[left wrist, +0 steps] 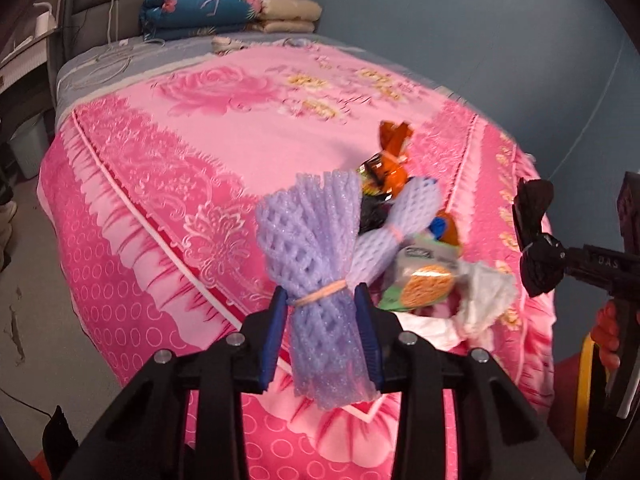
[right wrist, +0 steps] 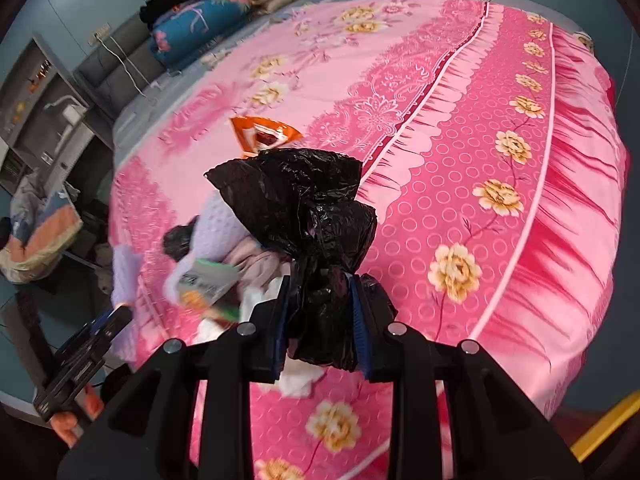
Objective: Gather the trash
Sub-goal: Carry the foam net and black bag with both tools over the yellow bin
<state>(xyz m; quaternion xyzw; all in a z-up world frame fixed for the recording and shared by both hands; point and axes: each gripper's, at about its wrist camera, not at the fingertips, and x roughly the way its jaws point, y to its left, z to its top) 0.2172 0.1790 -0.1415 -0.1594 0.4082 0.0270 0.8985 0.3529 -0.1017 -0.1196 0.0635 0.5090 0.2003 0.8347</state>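
My left gripper (left wrist: 321, 304) is shut on a bundle of purple foam fruit netting (left wrist: 308, 240) tied with a rubber band, held above the pink bed. My right gripper (right wrist: 319, 312) is shut on a crumpled black plastic bag (right wrist: 304, 200); it shows at the right of the left wrist view (left wrist: 534, 236). On the bedspread lie an orange snack wrapper (left wrist: 390, 160), a green and orange packet (left wrist: 424, 276), white tissue (left wrist: 484, 296) and a second purple net (left wrist: 404, 216). The orange wrapper (right wrist: 264, 136) and the green packet (right wrist: 208, 280) also show in the right wrist view.
The pink floral bedspread (left wrist: 224, 136) covers the bed. Folded quilts (left wrist: 200, 8) are stacked at the headboard. A white bin (left wrist: 28, 148) stands on the floor at the left. A yellow-edged red thing (left wrist: 576, 400) is at the lower right.
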